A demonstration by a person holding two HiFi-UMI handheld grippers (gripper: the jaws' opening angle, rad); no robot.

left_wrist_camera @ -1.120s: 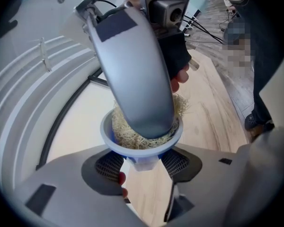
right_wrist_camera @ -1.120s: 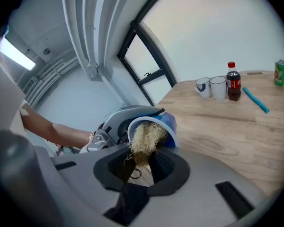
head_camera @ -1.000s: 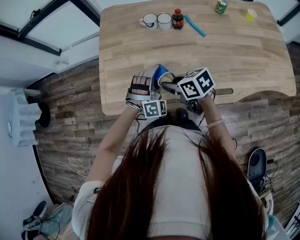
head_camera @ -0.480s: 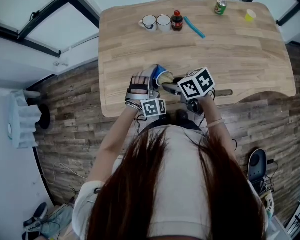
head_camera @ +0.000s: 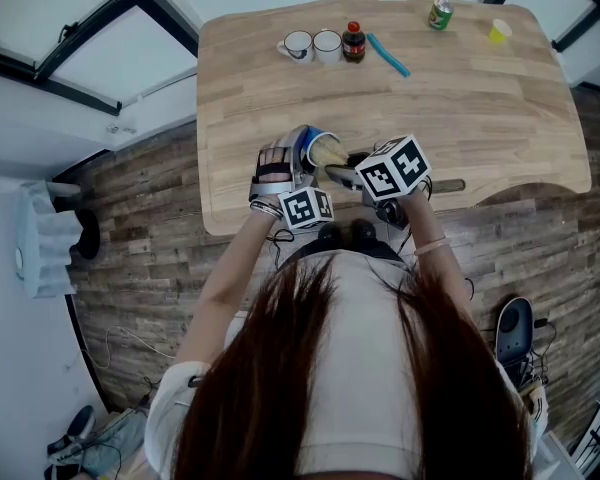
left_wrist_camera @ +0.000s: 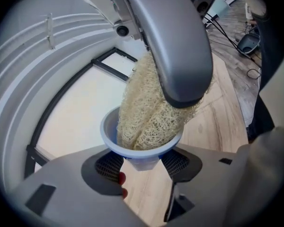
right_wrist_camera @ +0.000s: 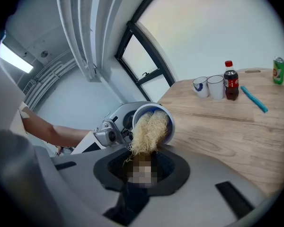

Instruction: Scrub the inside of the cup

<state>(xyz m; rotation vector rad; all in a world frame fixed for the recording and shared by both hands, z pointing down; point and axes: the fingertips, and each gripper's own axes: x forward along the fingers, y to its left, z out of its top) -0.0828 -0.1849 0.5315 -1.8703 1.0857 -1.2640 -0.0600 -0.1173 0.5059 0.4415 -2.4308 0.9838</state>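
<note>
A small blue cup (head_camera: 313, 148) with a white rim (left_wrist_camera: 114, 147) is held tipped on its side over the table's near edge. My left gripper (left_wrist_camera: 142, 162) is shut on its body, one pad on either side. A pale yellow loofah sponge (left_wrist_camera: 149, 112) is pushed into the cup's mouth. My right gripper (right_wrist_camera: 143, 167) is shut on the loofah's (right_wrist_camera: 146, 129) near end, and the cup (right_wrist_camera: 166, 115) opens toward it. In the head view the left gripper (head_camera: 280, 180) is left of the cup and the right gripper (head_camera: 365, 180) to its right.
At the far side of the wooden table (head_camera: 480, 108) stand two white mugs (head_camera: 313, 42), a cola bottle (head_camera: 354, 40), a blue stick-shaped tool (head_camera: 390, 53), a green can (head_camera: 441, 12) and a small yellow cup (head_camera: 500, 31). The floor is wood planks.
The left gripper has turned the cup a little, so its mouth and the loofah inside show more from above. The right gripper has stayed nearly in place.
</note>
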